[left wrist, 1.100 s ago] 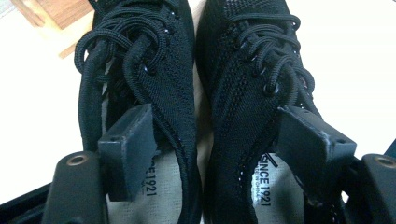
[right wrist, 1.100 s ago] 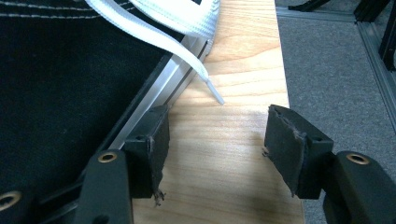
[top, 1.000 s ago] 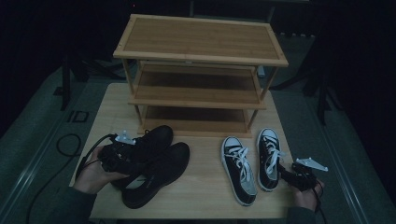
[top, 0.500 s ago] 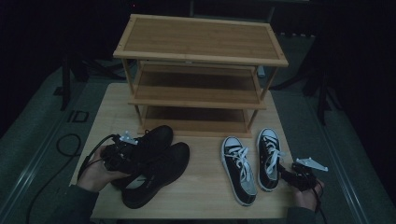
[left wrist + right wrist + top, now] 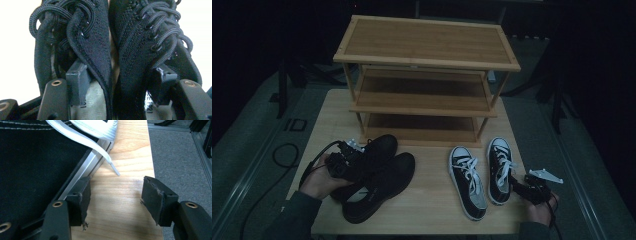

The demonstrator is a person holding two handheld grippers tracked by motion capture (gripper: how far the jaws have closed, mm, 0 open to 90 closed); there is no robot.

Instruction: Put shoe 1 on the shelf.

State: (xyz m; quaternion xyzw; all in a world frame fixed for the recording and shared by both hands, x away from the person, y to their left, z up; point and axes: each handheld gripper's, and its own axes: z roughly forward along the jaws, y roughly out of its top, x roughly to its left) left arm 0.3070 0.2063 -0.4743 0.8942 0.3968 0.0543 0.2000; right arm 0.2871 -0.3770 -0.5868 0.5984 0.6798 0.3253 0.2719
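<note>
Evidently a pinch across the black shoes (image 5: 382, 175), lower left of the high view, on the table (image 5: 432, 200) in front of the shelf rack (image 5: 427, 45). Left gripper (image 5: 354, 161): jaws just closing, one pad (image 5: 77, 78) down inside each shoe, the two adjoining inner collars caught between and pressed on, though with a sliver of gap higher up between the uppers. Right gripper (image 5: 116, 195): jaws wide apart with nothing between, low over bare wood at the lower right of the high view, one jaw just beside the sole of the nearer black-and-white sneaker (image 5: 500, 167).

Likely hazards on the left: soft knit collars folding under the pads and sliding out on lifting, dropping one shoe or both; uneven bite, leaving one shoe hanging toe-down and swinging into the rack's lower shelf; loose black laces (image 5: 50, 22) snagging on a jaw or a shelf edge. On the other side, white lace (image 5: 100, 152) close to the open jaws, easily trapped or dragged, pulling the sneaker askew.
</note>
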